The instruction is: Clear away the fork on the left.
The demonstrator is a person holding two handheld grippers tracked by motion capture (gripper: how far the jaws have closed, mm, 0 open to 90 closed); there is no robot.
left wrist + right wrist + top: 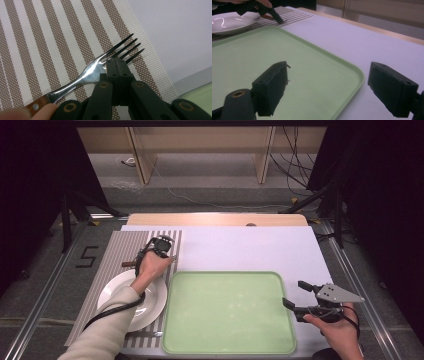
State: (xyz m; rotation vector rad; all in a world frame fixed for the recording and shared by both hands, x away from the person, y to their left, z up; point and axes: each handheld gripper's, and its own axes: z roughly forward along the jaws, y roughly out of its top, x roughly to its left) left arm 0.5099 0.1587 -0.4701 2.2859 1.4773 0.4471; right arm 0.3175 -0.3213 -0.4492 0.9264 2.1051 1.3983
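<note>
The step in hand looks like picking up the fork (100, 70): the left gripper (116, 65) has its jaws pressed together right at the neck of the fork, just below the tines, and whether the metal is pinched between them or they merely rest on it I cannot tell from the left gripper view. The fork lies flat on the striped placemat (37, 37), its tines pointing toward about 2 o'clock in that view and its wooden handle trailing toward 8 o'clock. In the high view the left gripper (162, 245) sits near the placemat's (107, 257) far right edge, at roughly 12 o'clock from the white plate (155, 302).

The right gripper (296, 296) hovers over the white tablecloth (240, 245) at 3 o'clock from the green tray (227, 312), jaws spread wide and holding nothing (it seems to be waiting).

Next, I judge, the left gripper needs a sure grip on the thin neck and a level lift, since a flat fork tends to slip or pivot; then a short carry toward 4 o'clock to the tray, if that is where it goes.

The tray is empty, bare green across its whole floor. The plate shows nothing on it either, though the forearm covers part of it.
</note>
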